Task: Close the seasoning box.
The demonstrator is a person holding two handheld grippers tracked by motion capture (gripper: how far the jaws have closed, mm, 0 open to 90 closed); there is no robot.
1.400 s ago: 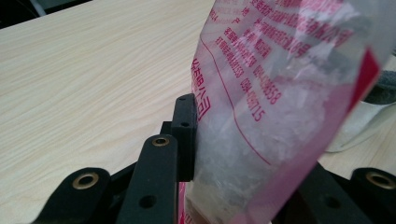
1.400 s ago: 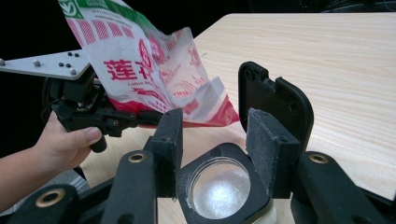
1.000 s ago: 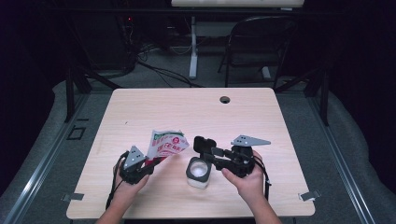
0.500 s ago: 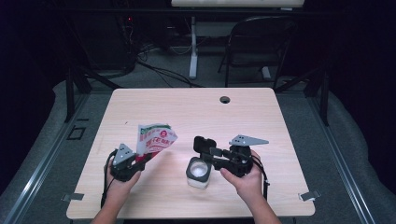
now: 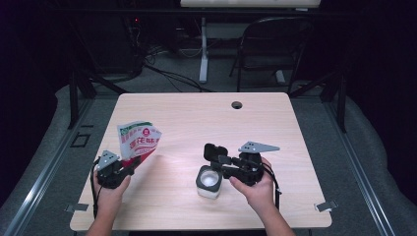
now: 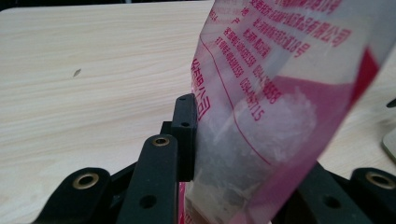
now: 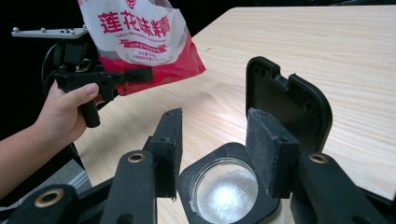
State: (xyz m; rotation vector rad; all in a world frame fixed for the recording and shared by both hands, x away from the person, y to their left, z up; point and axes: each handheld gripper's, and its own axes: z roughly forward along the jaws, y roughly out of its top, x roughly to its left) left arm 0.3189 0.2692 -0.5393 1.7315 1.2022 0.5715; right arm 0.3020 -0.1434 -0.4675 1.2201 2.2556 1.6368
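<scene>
- High view: a bag (image 5: pixel 138 140) of white crystals is held up off the table (image 5: pixel 275 123) by the left gripper (image 5: pixel 129 166), near the table's left edge and well apart from the jar (image 5: pixel 208 181).
- In the left gripper view, the jaws are seen pinching the bag's lower corner; a clump of crystals shows through the clear film just past the pad.
- The bag is judged light, soft and floppy, with slick plastic film. Its contents can shift when it is tilted, so a pinch on flat film near a corner or seam is judged safest, away from the loose clump.
- The jar stands open on the table near the front edge, its hinged black lid (image 5: pixel 215 151) tipped back, with white crystals visible inside in the right gripper view.
- The right gripper (image 5: pixel 222 166) has its jaws spread to either side of the jar's black collar; whether the pads press on it cannot be told.
- The jar is judged stiff, small and easy to tip or slide on the smooth wood; a hold across the collar, below the lid hinge, would steady it.
</scene>
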